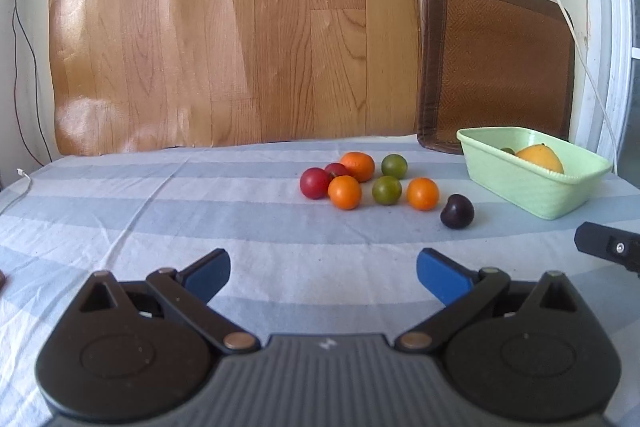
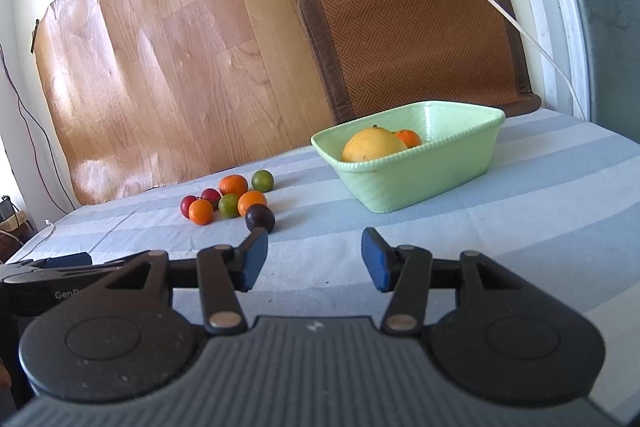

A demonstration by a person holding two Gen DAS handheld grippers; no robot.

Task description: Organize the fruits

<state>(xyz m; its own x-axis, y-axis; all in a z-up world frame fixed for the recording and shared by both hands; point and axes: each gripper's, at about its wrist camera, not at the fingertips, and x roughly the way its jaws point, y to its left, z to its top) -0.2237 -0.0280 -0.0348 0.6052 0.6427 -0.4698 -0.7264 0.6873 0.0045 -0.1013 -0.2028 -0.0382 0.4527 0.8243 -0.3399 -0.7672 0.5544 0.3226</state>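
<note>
A cluster of small fruits lies on the striped cloth: red ones (image 1: 315, 183), orange ones (image 1: 344, 192), green ones (image 1: 387, 190) and a dark plum (image 1: 457, 211), which is nearest my right gripper (image 2: 260, 217). A green basket (image 1: 532, 187) at the right holds a big yellow-orange fruit (image 2: 373, 145), a small orange (image 2: 408, 138) and a green fruit. My left gripper (image 1: 323, 277) is open and empty, well short of the cluster. My right gripper (image 2: 315, 259) is open and empty, just behind the plum, left of the basket (image 2: 420, 179).
A wood-pattern sheet (image 1: 232, 27) and a brown woven mat (image 1: 496, 63) lean on the wall behind the table. A white cable (image 1: 576, 39) hangs by the basket. The right gripper's tip (image 1: 608, 247) shows at the left wrist view's right edge.
</note>
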